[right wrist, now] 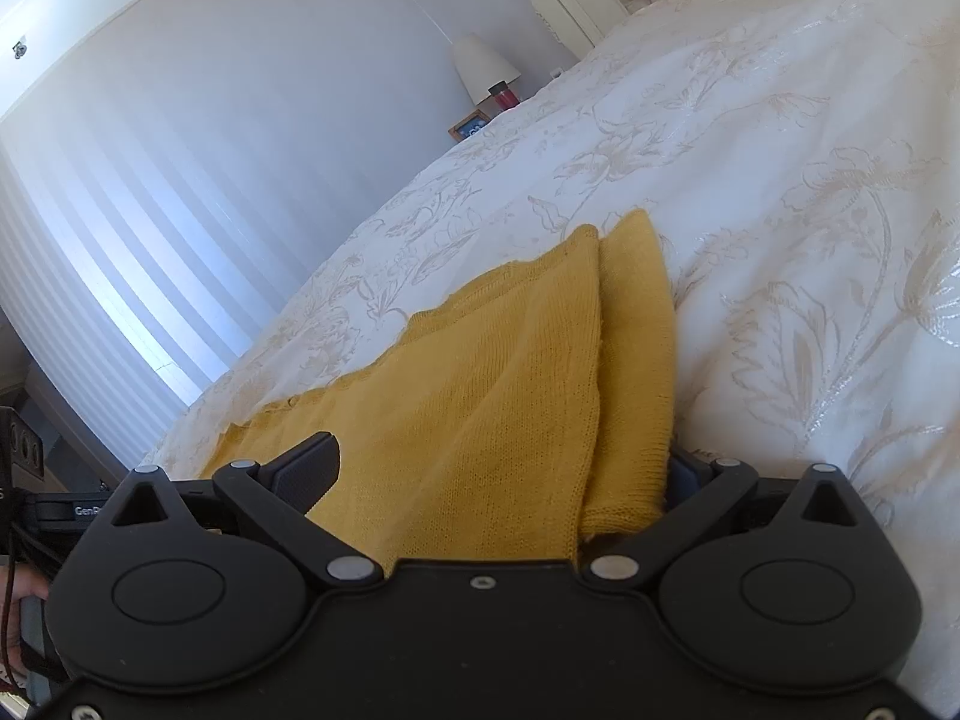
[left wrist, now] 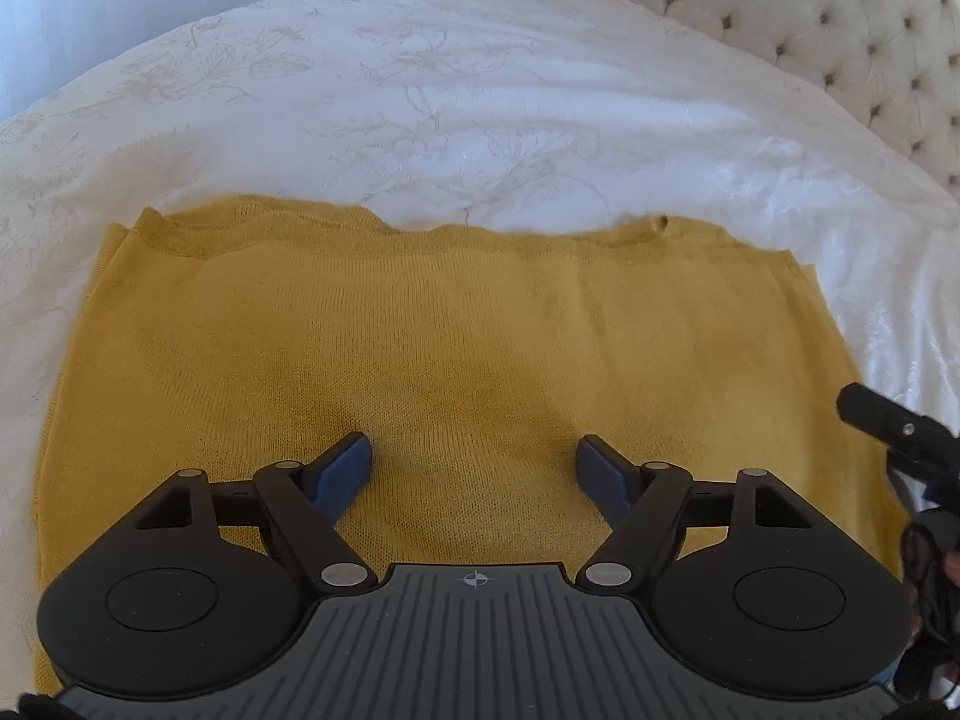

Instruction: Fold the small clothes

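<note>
Jaws of my left gripper (left wrist: 474,459) stand open above the yellow knit (left wrist: 420,348) on the bed (left wrist: 480,90); my right gripper's (right wrist: 504,468) gape wide around its folded edge.

Bedroom: bed (left wrist: 480,90), tufted headboard (left wrist: 810,18), bedside lamp (right wrist: 483,69)

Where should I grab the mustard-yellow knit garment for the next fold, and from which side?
Probably the mustard-yellow knit garment at its far-right corner, approached from the right over the white floral bedspread: the edge there is exposed and layered, so one pinch should catch both layers.
</note>
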The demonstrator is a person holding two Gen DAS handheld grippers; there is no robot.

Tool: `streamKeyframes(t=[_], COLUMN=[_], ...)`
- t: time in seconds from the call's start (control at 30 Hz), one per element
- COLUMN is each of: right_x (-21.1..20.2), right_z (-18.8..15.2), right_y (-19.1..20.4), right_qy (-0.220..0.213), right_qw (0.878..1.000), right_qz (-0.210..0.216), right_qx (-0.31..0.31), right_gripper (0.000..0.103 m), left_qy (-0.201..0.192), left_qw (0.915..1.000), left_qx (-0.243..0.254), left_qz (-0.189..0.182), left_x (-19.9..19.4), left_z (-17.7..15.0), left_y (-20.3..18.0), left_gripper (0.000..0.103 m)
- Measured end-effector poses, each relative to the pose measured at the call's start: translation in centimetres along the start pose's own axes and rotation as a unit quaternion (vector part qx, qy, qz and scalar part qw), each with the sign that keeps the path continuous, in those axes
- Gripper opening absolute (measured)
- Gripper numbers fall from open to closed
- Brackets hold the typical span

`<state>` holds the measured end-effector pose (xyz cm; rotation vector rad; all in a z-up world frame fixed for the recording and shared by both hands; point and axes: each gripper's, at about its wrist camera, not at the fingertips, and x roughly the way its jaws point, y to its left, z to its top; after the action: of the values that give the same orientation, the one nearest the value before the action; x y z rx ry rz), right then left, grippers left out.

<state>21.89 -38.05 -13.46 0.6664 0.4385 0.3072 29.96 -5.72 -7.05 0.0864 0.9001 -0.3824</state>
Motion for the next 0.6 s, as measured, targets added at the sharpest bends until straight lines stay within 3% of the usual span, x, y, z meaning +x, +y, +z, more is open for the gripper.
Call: streamKeyframes(t=[0.13,0.3,0.6], right_x=[-0.1,0.0,0.2], right_z=[0.0,0.1,0.5], right_y=[0.0,-0.2,-0.1], right_qy=[0.001,0.003,0.020], right_qw=[1.000,1.000,1.000], right_qz=[0.000,-0.001,-0.006], right_qx=[0.002,0.004,0.009], right_gripper=[0.103,0.103,0.103], left_qy=[-0.004,-0.022,-0.061], left_qw=[0.9991,0.9995,0.9979], left_qx=[0.041,0.005,-0.009], left_qz=[0.013,-0.022,-0.018], left_x=[0.0,-2.7,-8.0], left_z=[-0.2,-1.0,-4.0], left_y=[-0.9,1.1,5.9], left_gripper=[0.075,0.075,0.075])
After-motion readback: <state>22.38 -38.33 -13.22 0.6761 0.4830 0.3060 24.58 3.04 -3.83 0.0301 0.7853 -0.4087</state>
